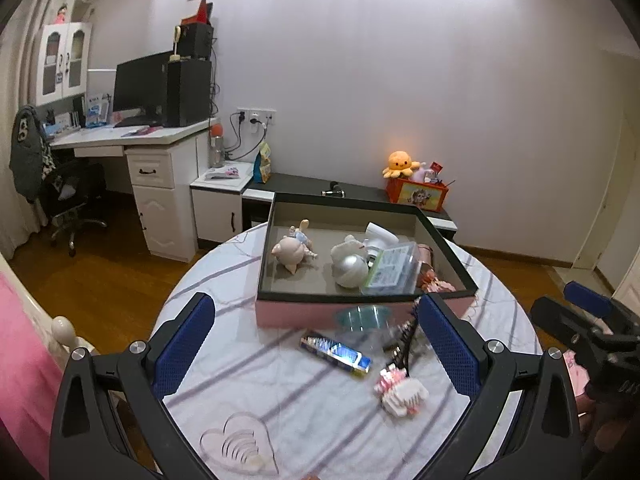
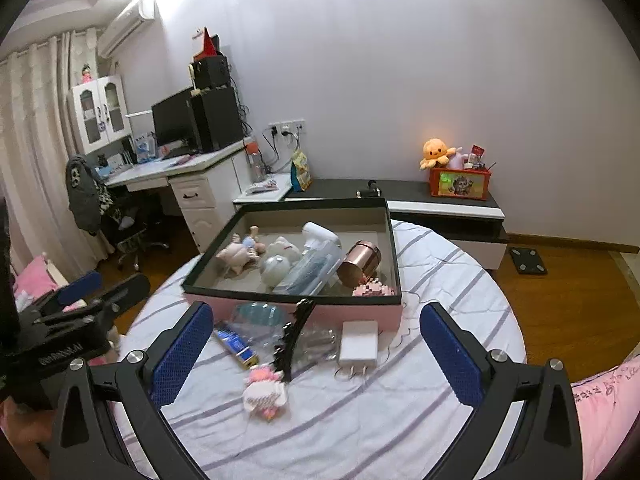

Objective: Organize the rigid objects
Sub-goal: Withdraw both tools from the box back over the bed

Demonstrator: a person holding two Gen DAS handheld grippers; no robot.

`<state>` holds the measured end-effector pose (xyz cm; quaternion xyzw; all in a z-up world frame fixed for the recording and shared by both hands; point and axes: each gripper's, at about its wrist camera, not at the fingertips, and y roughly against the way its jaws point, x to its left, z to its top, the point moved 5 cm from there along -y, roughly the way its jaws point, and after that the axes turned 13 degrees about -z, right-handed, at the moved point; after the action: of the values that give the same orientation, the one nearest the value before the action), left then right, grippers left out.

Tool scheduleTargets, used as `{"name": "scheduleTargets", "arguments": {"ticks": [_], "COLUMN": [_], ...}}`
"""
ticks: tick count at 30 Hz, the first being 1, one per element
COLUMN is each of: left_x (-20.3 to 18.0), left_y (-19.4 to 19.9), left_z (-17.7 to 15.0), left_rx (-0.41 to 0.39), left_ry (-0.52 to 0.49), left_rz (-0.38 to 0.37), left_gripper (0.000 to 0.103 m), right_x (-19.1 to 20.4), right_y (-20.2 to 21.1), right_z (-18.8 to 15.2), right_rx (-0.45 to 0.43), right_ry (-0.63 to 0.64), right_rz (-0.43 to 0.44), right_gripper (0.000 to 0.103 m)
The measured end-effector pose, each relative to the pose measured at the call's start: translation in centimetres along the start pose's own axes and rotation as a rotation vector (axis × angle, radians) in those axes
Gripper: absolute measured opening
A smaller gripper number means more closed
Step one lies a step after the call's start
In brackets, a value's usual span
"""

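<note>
Several rigid items are seen already lodged in the open pink box (image 2: 320, 312) at the far side of the round bench (image 2: 440, 420): a pig figure (image 1: 290, 251), a silver ball (image 1: 352, 271), a clear case (image 1: 394, 268) and a copper cup (image 2: 360, 265). Outside the box, lying on the striped cloth just before its near wall, are a blue-and-gold pack (image 1: 335, 354), a black claw hair clip (image 2: 294, 340), a white charger (image 2: 359, 346), a pink-and-white hair clip (image 2: 266, 392), a teal lid (image 2: 258, 314) and a heart-shaped outline (image 1: 240, 444). The left tool (image 1: 316, 344) is spread wide with nothing gripped; the right tool (image 2: 316, 344) is likewise spread and empty. The step in hand is judged to be a pause between placements, with the next item to be selected. A descent onto one loose item, probably the charger or the pack, is called for, with the fingers set astride it before closing.
</note>
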<state>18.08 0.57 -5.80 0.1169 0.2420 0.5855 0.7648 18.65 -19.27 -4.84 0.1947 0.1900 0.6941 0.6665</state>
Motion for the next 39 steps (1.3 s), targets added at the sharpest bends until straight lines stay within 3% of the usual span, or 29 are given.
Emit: {"name": "scheduleTargets", "arguments": {"ticks": [7,16,39], "left_x": [-1.9,-2.6,-2.2], "left_y": [4.4,7.3,7.0], "left_z": [-1.3,-2.3,-3.8], "left_rx": [-0.039,-0.069,-0.033], "left_ry": [-0.032,-0.026,-0.015], "left_rz": [0.003,0.016,0.015], "left_gripper": [0.103,0.103,0.103], "right_x": [-0.7,-0.6,-0.7], "right_y": [4.3,7.2,6.5], "right_z": [-1.4,-4.2,-5.2], "right_rx": [-0.059,-0.06,-0.031], "right_ry": [-0.032,-0.035,-0.035], "right_rz": [-0.024,-0.033,-0.043], "right_gripper": [0.103,0.103,0.103]}}
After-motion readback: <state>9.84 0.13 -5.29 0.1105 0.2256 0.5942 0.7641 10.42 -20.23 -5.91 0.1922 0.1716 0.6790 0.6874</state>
